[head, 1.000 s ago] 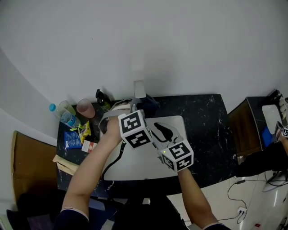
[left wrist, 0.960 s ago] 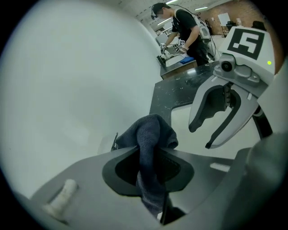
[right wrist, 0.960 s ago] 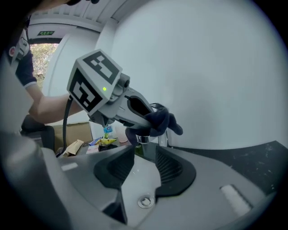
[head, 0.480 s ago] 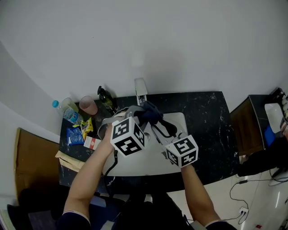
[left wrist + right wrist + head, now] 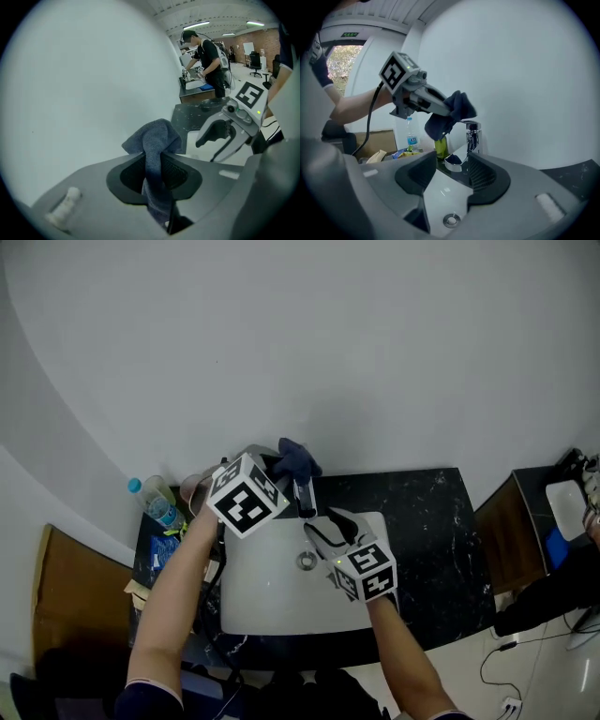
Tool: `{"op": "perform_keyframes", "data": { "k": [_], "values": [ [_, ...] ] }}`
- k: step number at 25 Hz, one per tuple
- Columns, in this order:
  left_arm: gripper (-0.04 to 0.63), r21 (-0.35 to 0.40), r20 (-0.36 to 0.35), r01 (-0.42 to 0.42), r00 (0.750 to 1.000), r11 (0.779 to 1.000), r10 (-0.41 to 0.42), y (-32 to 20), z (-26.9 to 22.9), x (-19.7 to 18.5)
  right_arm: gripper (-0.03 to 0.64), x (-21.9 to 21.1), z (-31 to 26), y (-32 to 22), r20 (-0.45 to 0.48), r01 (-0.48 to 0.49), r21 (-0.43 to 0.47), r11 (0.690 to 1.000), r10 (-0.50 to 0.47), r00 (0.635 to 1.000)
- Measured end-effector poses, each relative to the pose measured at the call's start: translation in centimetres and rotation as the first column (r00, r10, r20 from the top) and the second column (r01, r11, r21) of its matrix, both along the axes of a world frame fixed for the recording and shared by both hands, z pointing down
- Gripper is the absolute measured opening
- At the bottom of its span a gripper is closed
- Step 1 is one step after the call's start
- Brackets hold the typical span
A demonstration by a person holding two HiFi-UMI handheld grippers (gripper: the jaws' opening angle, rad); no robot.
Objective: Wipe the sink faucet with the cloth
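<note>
My left gripper (image 5: 152, 176) is shut on a blue-grey cloth (image 5: 154, 138), which bunches out in front of the pads. In the head view this gripper (image 5: 284, 465) holds the cloth (image 5: 296, 457) near the white wall, just above the chrome faucet (image 5: 304, 495). The right gripper view shows the cloth (image 5: 451, 112) hanging over the faucet (image 5: 472, 136), apart from it. My right gripper (image 5: 452, 176) stands open over the white sink (image 5: 267, 601) and points at the faucet. Its jaws have just been opening and nothing is between them.
A black stone counter (image 5: 427, 512) surrounds the sink, with the drain (image 5: 307, 562) in its middle. At the left stand a water bottle (image 5: 155, 504), a green bottle (image 5: 440, 146) and snack packets (image 5: 171, 549). A wooden cabinet (image 5: 511, 512) is at the right. A person (image 5: 208, 61) stands far behind.
My left gripper has risen with the cloth from the basin beside the faucet to a spot above it, near the wall. The right gripper stays over the basin.
</note>
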State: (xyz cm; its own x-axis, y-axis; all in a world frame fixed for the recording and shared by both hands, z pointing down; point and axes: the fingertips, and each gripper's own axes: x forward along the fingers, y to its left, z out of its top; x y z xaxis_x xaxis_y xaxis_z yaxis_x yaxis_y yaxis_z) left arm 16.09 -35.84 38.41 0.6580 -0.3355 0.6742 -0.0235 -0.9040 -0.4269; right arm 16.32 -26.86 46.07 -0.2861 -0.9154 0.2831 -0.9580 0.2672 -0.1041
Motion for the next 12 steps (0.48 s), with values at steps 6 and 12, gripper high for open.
{"op": "perform_keyframes", "data": {
  "k": [6, 12],
  "values": [
    [0.074, 0.009, 0.079, -0.017, 0.997, 1.000, 0.016, -4.6, 0.3, 5.3, 0.209, 0.0, 1.4, -2.4, -0.014, -0.015, -0.047, 0.999, 0.015, 1.000],
    [0.074, 0.000, 0.143, -0.043, 0.989, 0.999, 0.042, -5.3, 3.4, 6.8, 0.188, -0.4, 2.9, -2.4, -0.021, -0.023, -0.086, 0.996, 0.021, 1.000]
  ]
}}
